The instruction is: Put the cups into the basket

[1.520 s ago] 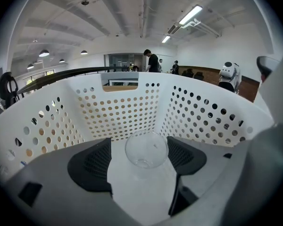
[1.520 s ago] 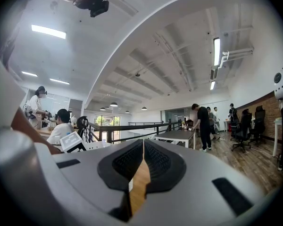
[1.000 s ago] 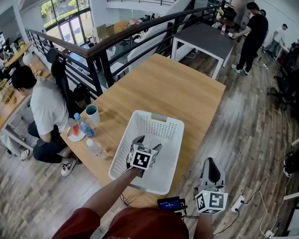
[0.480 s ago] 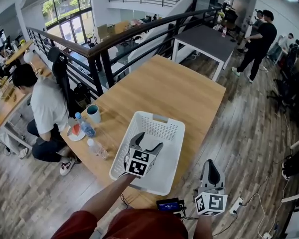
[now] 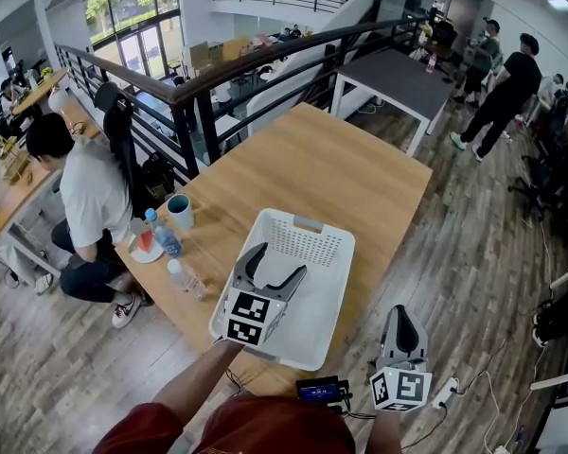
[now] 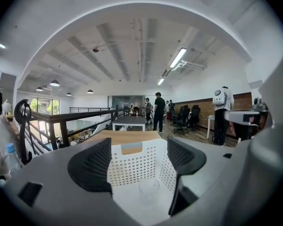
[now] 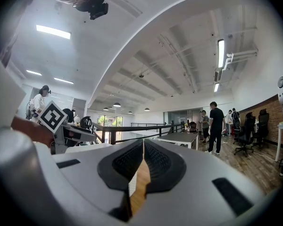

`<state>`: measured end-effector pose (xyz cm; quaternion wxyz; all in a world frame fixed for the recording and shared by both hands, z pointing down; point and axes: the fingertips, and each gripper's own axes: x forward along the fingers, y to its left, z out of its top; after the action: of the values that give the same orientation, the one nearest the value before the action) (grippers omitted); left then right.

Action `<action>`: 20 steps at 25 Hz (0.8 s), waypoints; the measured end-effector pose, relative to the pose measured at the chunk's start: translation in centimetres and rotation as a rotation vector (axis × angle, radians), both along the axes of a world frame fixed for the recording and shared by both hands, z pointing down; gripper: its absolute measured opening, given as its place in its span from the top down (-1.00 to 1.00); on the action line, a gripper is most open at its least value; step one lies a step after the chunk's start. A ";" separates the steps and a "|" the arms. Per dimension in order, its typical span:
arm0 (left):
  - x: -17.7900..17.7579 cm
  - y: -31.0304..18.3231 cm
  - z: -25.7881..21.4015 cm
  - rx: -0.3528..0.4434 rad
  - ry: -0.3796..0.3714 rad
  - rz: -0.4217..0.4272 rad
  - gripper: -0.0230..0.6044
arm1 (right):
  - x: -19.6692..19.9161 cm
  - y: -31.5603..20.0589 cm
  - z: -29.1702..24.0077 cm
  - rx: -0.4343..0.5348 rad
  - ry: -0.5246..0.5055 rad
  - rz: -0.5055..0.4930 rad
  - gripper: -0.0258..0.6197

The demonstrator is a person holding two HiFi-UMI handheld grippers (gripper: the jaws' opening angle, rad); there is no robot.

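Observation:
A clear plastic cup (image 6: 148, 188) stands upright on the floor of the white perforated basket (image 6: 132, 166). My left gripper (image 6: 139, 159) is open above and behind it, holding nothing. In the head view the left gripper (image 5: 271, 270) hovers over the near left part of the basket (image 5: 329, 244) and hides the clear cup. A teal cup (image 5: 180, 212) stands on the wooden table (image 5: 322, 168) to the basket's left. My right gripper (image 5: 402, 324) is shut on nothing, low at the right, off the table's near edge. Its pads (image 7: 153, 166) press together.
Left of the basket are a blue-labelled bottle (image 5: 163, 236), a small plate (image 5: 144, 249) and a clear bottle lying down (image 5: 185, 278). A black railing (image 5: 199, 93) runs behind the table. A seated person (image 5: 85, 201) is at the left. A grey table (image 5: 398, 74) stands farther back.
My left gripper has drawn back out of the basket toward me and risen, with its jaws now wide apart. The right gripper has stayed put.

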<state>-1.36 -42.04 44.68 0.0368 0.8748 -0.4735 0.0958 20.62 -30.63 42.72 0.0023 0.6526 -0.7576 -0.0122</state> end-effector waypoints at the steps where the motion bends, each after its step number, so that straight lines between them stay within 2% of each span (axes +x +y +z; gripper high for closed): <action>1: -0.2 0.3 -0.6 0.012 0.010 0.002 -0.20 | 0.0 0.0 0.0 0.000 -0.002 0.000 0.88; 8: -2.5 2.2 -3.8 0.125 0.016 -0.039 -0.20 | -0.4 0.3 0.0 0.002 0.003 -0.017 0.88; 15: -3.8 4.0 -5.7 0.169 0.048 -0.076 -0.20 | -1.2 0.1 -0.3 0.008 0.010 -0.038 0.88; 20: -4.1 5.3 -6.1 0.167 0.078 -0.091 -0.20 | -1.4 0.3 -0.3 0.008 0.006 -0.044 0.88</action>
<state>-5.48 -36.74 38.55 -0.0134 0.8556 -0.5171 0.0200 19.22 -30.37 42.40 0.0017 0.6358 -0.7716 -0.0173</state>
